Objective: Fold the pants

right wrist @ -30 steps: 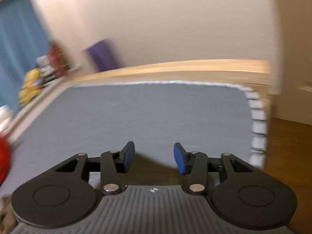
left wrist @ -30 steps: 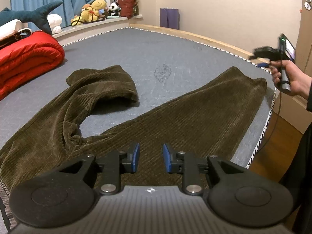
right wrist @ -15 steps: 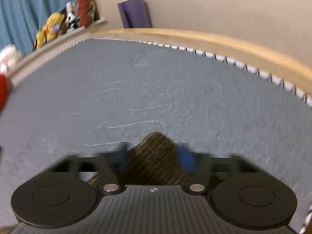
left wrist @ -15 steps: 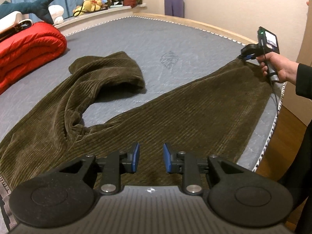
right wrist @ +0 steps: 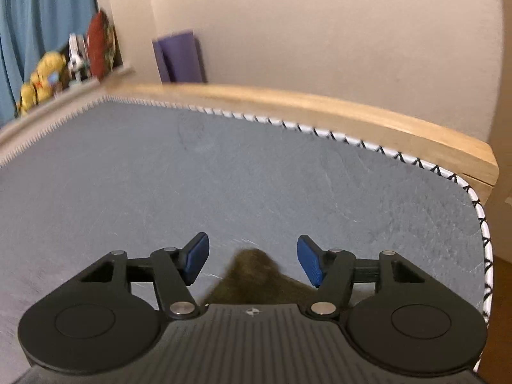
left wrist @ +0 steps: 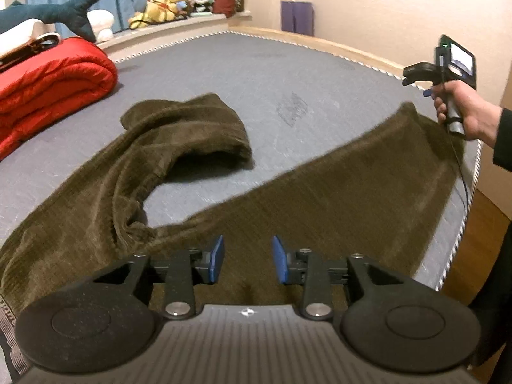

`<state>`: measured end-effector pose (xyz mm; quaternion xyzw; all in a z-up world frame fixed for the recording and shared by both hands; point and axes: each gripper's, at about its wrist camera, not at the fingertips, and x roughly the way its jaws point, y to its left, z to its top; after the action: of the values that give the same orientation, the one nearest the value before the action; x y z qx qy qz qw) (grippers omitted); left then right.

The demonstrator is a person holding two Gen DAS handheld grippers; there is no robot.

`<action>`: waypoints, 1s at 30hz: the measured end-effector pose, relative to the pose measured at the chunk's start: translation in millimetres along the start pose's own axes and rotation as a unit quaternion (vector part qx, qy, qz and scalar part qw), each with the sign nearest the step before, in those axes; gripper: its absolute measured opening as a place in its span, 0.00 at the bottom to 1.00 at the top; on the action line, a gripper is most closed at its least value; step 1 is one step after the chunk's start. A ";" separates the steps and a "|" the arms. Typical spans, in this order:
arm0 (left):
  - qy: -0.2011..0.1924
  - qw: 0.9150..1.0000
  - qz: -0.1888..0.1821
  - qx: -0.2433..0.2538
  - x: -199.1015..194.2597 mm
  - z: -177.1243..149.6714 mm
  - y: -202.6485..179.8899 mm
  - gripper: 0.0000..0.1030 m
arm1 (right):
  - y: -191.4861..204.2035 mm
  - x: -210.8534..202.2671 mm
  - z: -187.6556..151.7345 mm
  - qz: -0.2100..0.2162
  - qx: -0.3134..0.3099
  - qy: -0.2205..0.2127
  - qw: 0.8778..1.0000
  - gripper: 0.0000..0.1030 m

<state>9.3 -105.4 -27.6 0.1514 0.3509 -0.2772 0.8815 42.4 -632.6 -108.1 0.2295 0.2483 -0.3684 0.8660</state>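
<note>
Dark olive corduroy pants [left wrist: 320, 192] lie spread on the grey mattress [left wrist: 240, 73]. One leg bends back toward the middle; the other runs to the right edge. My left gripper [left wrist: 246, 257] hovers over the crotch area, its jaws opening with only cloth below them. In the left wrist view a hand holds my right gripper [left wrist: 425, 83] just past that leg's hem corner. In the right wrist view my right gripper [right wrist: 252, 260] has its jaws opening, and the hem corner [right wrist: 256, 272] lies between the pads without touching them.
A folded red quilt [left wrist: 48, 92] sits at the left of the mattress. Plush toys [left wrist: 166, 6] and a shark toy [left wrist: 64, 12] line the window ledge. A wooden bed frame [right wrist: 320, 108] borders the far side, with wood floor [left wrist: 480, 224] beyond the right edge.
The right gripper swung in over the mattress, closed on the far leg's hem corner and has now opened off it. The left gripper's jaws widened a little and it edged forward.
</note>
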 end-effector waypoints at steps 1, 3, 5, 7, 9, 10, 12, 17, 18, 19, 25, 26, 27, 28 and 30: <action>-0.003 1.000 0.003 -0.005 0.1 2.8 3.4 0.36 | 7.4 -8.3 1.1 0.019 0.006 -0.004 1.000 0.61; -0.009 1.000 0.009 -0.017 0.5 9.6 12.4 0.36 | 28.5 -29.2 0.0 0.065 0.011 -0.016 0.998 0.61; -0.015 0.999 0.015 -0.029 1.2 16.3 21.4 0.36 | 50.8 -49.7 -1.7 0.113 0.008 -0.024 0.993 0.61; -0.021 0.999 0.020 -0.040 1.8 24.1 31.7 0.36 | 77.1 -74.2 -4.3 0.166 0.000 -0.034 0.986 0.61; -0.027 0.998 0.028 -0.053 2.6 31.7 41.2 0.36 | 105.7 -100.9 -8.3 0.214 -0.020 -0.043 0.976 0.61; -0.029 0.997 0.031 -0.061 3.6 35.5 47.1 0.36 | 117.9 -111.5 -8.7 0.234 -0.030 -0.045 0.971 0.61; -0.034 0.996 0.041 -0.078 4.9 42.5 59.0 0.36 | 146.1 -135.3 -12.4 0.274 -0.059 -0.049 0.959 0.61; -0.056 0.988 0.067 -0.129 0.1 57.1 87.5 0.32 | 209.3 -193.2 -24.6 0.352 -0.127 -0.045 0.926 0.61; -0.063 0.986 0.073 -0.138 -2.2 59.9 92.3 0.32 | 219.5 -205.8 -27.0 0.364 -0.139 -0.042 0.920 0.61; -0.069 0.984 0.078 -0.145 -4.9 62.5 96.7 0.32 | 227.6 -216.9 -27.7 0.376 -0.147 -0.038 0.914 0.61; -0.101 0.975 0.095 -0.175 -20.8 72.5 114.8 0.32 | 265.5 -299.9 -27.0 0.463 -0.138 -0.020 0.875 0.62; -0.102 0.975 0.094 -0.176 -22.7 72.5 115.8 0.32 | 267.3 -308.9 -25.0 0.470 -0.128 -0.022 0.873 0.63; -0.102 0.975 0.094 -0.175 -24.4 72.4 116.4 0.32 | 270.7 -314.3 -23.2 0.473 -0.120 -0.021 0.872 0.65; -0.103 0.975 0.097 -0.174 -25.9 72.1 116.5 0.32 | 273.6 -316.6 -22.2 0.475 -0.115 -0.016 0.872 0.65; -0.101 0.974 0.099 -0.174 -25.3 71.3 117.2 0.32 | 276.9 -311.0 -26.0 0.478 -0.105 -0.001 0.872 0.65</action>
<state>102.0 -34.9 49.1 0.0009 0.2863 -0.1366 0.9484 55.6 -282.0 117.7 0.2277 0.1450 0.1182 0.9556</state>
